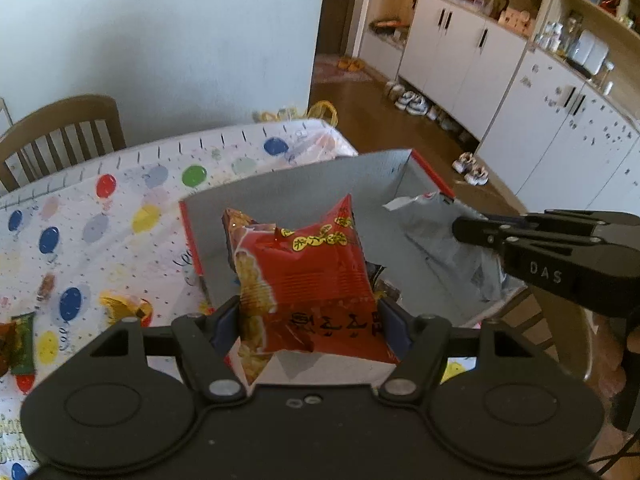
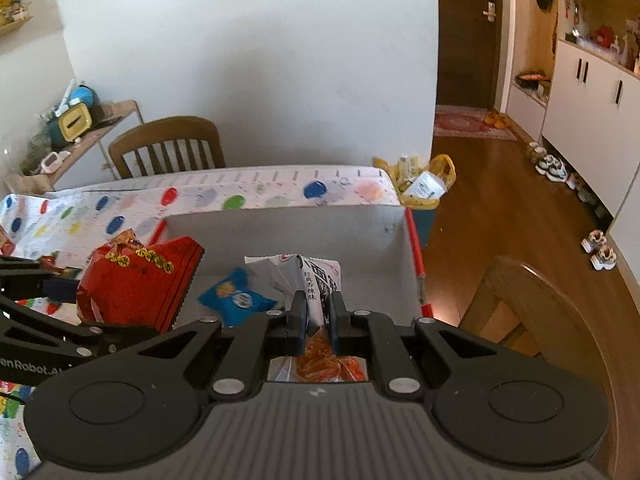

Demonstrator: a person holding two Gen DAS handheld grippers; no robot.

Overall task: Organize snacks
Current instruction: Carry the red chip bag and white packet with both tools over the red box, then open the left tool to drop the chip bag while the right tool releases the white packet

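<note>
a: where are we in the sorting?

b: mid-drop, i'd say. the left gripper (image 1: 310, 316) has its fingers closed partway onto the crinkly red foil snack packet with yellow coin prints (image 1: 308, 276), pinched at its lower sides, and it hangs over the open grey cardboard box with red edges (image 1: 320, 184).

a: and the other hand?

b: the right gripper (image 2: 318, 312) has its fingers drawn nearly together, clamped on the white snack bag with black lettering (image 2: 316, 280). that bag is inside the box too, at its right side, with a small blue wrapped snack (image 2: 236, 298) lying on the box floor just beside it.

a: is the red packet touching the floor of the box?

b: can't tell. from the right wrist view it looks held above the box's left wall, not resting.

a: anything left outside?

b: a few loose wrappers on the balloon-print tablecloth (image 1: 120, 208), a gold one (image 1: 124, 306) and a green one (image 1: 24, 340), well apart from the box.

a: so next?

b: my guess: lower each packet into the box, spread the fingers to let go, lift clear without snagging foil, then go for the loose ones.
</note>
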